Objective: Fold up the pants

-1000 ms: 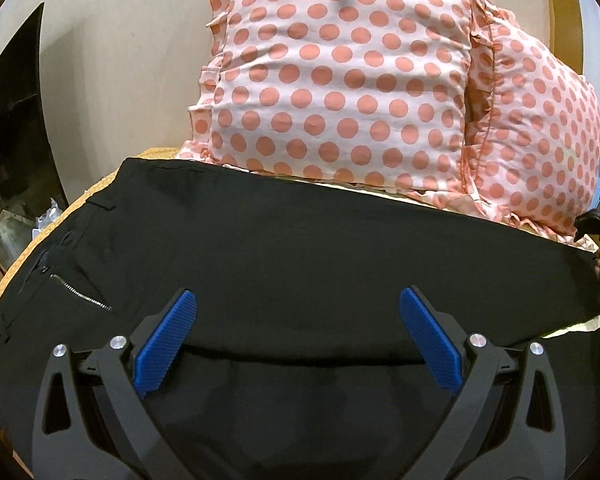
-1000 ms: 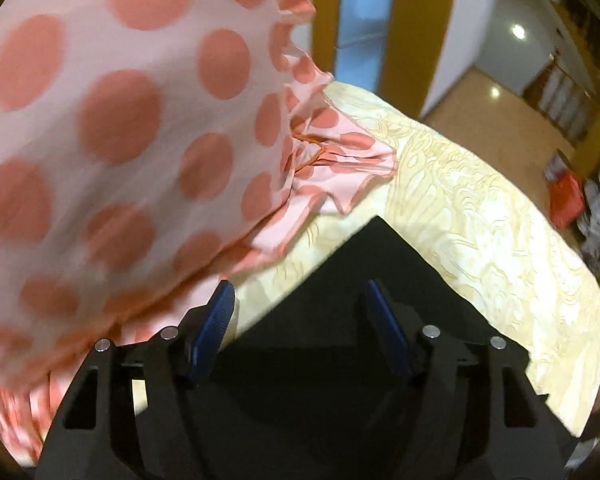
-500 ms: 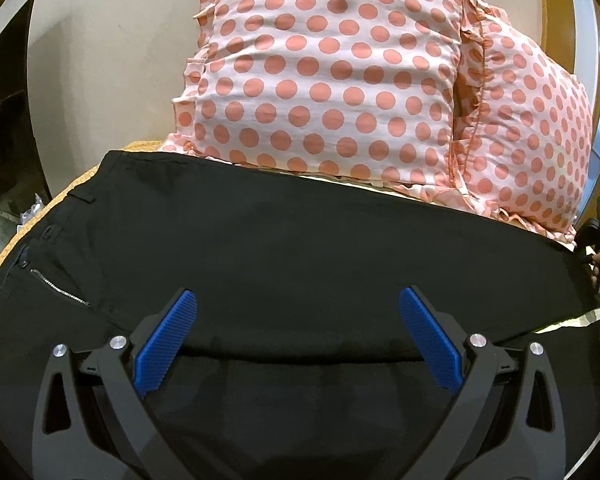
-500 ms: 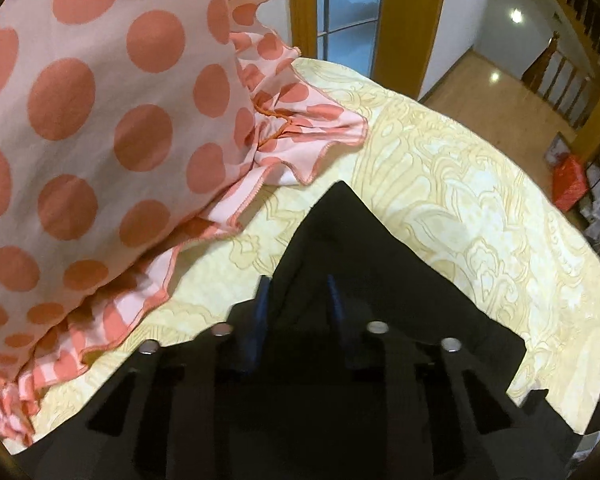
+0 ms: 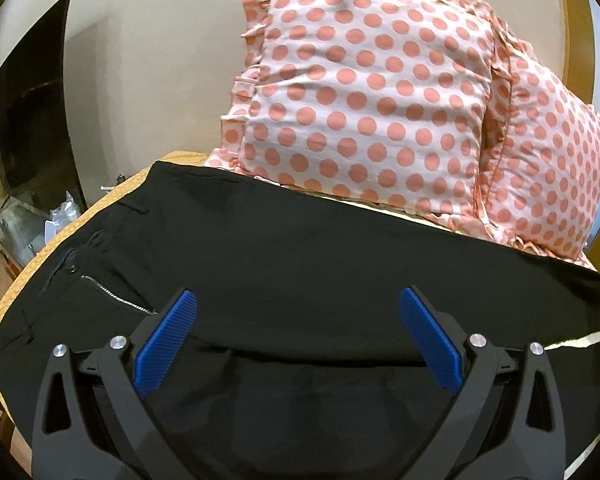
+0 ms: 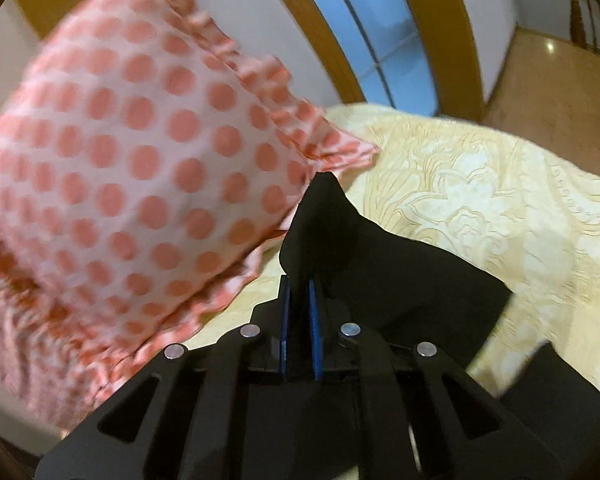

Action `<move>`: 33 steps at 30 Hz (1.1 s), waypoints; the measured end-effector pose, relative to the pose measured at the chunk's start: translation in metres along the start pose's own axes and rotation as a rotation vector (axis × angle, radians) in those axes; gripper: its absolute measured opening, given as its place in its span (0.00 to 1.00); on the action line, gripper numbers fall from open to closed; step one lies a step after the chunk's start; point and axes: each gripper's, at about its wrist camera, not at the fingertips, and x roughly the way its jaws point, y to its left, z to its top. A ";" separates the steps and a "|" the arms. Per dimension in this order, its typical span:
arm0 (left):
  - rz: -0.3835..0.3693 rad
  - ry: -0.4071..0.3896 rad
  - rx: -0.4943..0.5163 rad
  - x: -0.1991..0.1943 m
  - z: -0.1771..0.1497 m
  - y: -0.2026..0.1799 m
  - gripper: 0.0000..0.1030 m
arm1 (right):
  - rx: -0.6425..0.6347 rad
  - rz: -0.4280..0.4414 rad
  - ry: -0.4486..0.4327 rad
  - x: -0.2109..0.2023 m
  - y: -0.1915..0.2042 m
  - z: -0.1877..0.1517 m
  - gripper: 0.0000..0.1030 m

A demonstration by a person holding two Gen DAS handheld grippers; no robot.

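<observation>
Pinching the black pants (image 6: 380, 264) hem at frame centre, our right gripper (image 6: 299, 312) readies the fold; left gripper (image 5: 296, 336) hovers spread, lower centre.

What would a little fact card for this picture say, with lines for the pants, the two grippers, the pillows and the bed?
pants: black pants, spread across the bed, zipper showing
left gripper: left gripper, open, above the pants, holding nothing
right gripper: right gripper, shut on a lifted pants corner
pillows: two pink polka-dot pillows, behind the pants
bed: yellow patterned bedspread
</observation>
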 end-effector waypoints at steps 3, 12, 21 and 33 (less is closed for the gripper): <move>0.002 0.000 -0.013 -0.004 0.006 0.006 0.98 | -0.010 0.080 -0.034 -0.040 -0.007 -0.014 0.09; -0.082 0.017 0.002 0.005 0.037 0.012 0.98 | 0.053 0.153 -0.055 -0.112 -0.070 -0.099 0.09; -0.096 0.134 -0.029 0.084 0.096 -0.011 0.98 | 0.096 0.129 -0.061 -0.121 -0.102 -0.125 0.09; -0.051 0.456 -0.191 0.219 0.108 -0.029 0.73 | 0.040 0.139 -0.077 -0.122 -0.098 -0.116 0.09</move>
